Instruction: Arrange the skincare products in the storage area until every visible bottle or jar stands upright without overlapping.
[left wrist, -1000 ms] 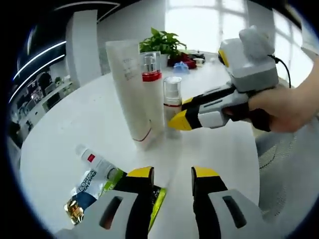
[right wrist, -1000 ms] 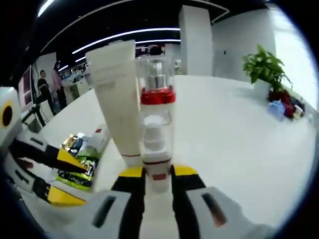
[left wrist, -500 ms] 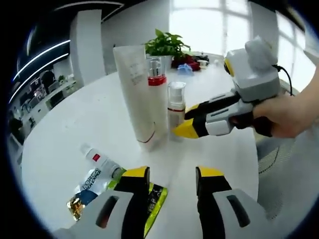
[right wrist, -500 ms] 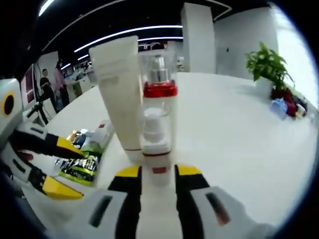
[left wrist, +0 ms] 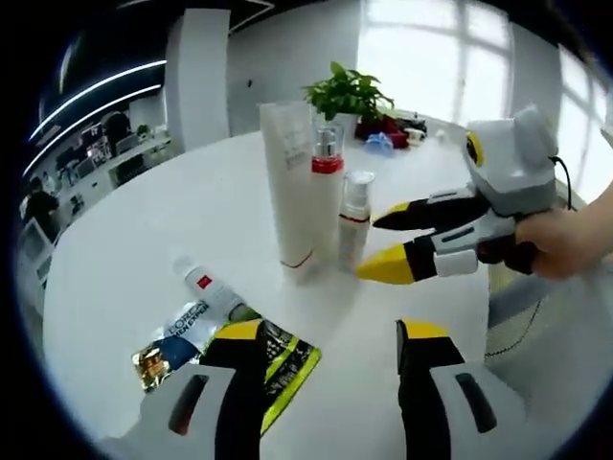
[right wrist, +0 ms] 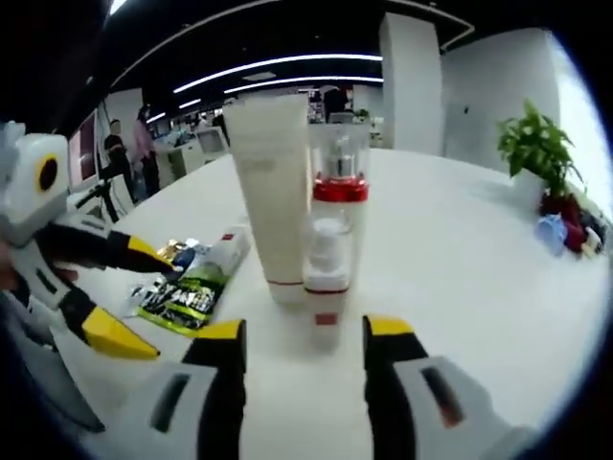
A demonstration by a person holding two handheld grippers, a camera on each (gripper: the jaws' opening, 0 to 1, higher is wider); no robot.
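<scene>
Jaws of the left gripper (left wrist: 330, 347) spread wide and holding nothing in the left gripper view, hovering low over the white tabletop (left wrist: 124, 240). Just past the left jaw, lying flat — a small tube with a red mark (left wrist: 203, 290), resting across a blue-labelled sachet (left wrist: 177, 335) and beside a green sachet (left wrist: 283, 356), its long axis slanting up and away to the left. Further ahead, standing upright close together: a tall white tube (left wrist: 290, 187), a red-collared pump bottle (left wrist: 326, 206) and a small spray bottle (left wrist: 354, 218). Entering from the right, the right gripper (left wrist: 385, 244), parted and empty, tips just beside the spray bottle.

Jaws of the right gripper (right wrist: 300, 340) gaping wide in the right gripper view, gripping nothing, with the small spray bottle (right wrist: 326, 278) upright dead ahead, apart from both jaws, the pump bottle (right wrist: 338, 192) behind it, the tall tube (right wrist: 270, 192) alongside. Off to the left — the flat tube (right wrist: 223, 255) and sachets (right wrist: 182, 292), with the left gripper (right wrist: 124, 307) nearly over them. Judging the left the nearer one for raising that tube.
</scene>
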